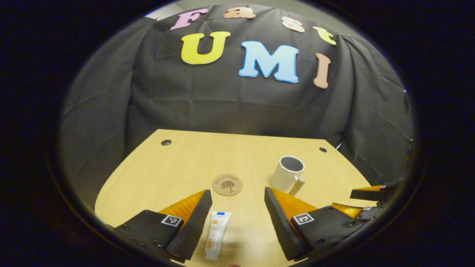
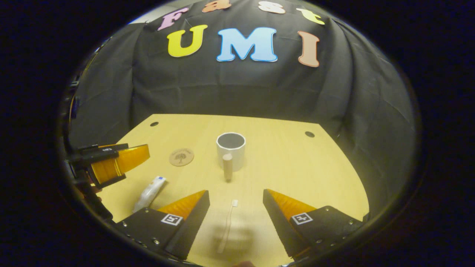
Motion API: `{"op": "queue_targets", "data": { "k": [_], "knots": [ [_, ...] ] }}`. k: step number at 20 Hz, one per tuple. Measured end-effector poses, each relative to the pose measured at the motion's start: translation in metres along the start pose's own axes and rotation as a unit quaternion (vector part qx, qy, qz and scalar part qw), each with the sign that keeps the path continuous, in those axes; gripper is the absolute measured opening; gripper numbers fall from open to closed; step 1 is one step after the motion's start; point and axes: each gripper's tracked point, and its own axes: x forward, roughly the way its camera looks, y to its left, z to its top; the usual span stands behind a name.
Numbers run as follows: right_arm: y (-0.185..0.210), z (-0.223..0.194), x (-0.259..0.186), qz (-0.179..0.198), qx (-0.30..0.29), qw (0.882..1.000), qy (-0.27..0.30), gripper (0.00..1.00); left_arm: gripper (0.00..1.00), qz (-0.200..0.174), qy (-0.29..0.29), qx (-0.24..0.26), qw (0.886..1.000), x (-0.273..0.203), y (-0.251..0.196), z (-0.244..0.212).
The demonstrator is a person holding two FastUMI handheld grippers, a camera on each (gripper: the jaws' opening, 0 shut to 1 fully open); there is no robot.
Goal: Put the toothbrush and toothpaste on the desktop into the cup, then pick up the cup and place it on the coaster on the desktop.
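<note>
1. Left gripper view first: the left gripper (image 1: 237, 207) hangs over the near part of the wooden desktop (image 1: 178, 163), fingers spread wide apart with nothing clamped between them
2. The toothpaste (image 1: 217, 234) lies flat on the desktop in that gap, closer to the left finger than the right and touching neither; its long axis runs almost straight away from the camera, blue-capped end pointing towards the far wall, crimped end towards us
3. Just beyond the fingertips, slightly left of centre, sits the round coaster (image 1: 227, 184), flat on the wood
4. Further right stands the cup (image 1: 286, 173), upright, its mouth open to the ceiling, its wooden handle angled towards the near right
5. At the far right edge the right gripper (image 1: 365, 202) comes into the picture, low over the table and well apart from the cup
6. Over to the right gripper view: on the left the other tool's fingers (image 2: 111, 161) hover above the toothpaste (image 2: 149, 193), which lies slanted here
7. The coaster (image 2: 181, 157) rests left of the cup (image 2: 231, 146), the two near but apart
8. The right gripper (image 2: 236, 202) is also wide open and empty
9. The toothbrush (image 2: 227, 226) lies between its fingers, touching neither, long axis nearly in line with them, bristle head pointing away towards the cup's handle
</note>
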Motion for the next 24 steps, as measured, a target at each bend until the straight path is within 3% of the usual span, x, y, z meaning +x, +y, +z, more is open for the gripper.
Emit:
{"op": "queue_targets", "data": {
  "k": [11, 17, 24],
  "knots": [
    [0.018, -0.055, 0.024, 0.030, 0.004, 0.991, 0.129, 0.91, 0.92, 0.025, 0.154, 0.007, 0.988, 0.022, 0.026, -0.061],
    [0.027, -0.090, 0.030, 0.041, 0.015, 0.973, 0.225, 0.94, 0.94, 0.024, 0.273, 0.014, 0.962, 0.027, 0.034, -0.111],
    [0.027, -0.112, 0.038, 0.040, 0.030, 0.956, 0.289, 0.94, 0.94, 0.016, 0.338, 0.035, 0.940, 0.031, 0.042, -0.140]
  ]
}}
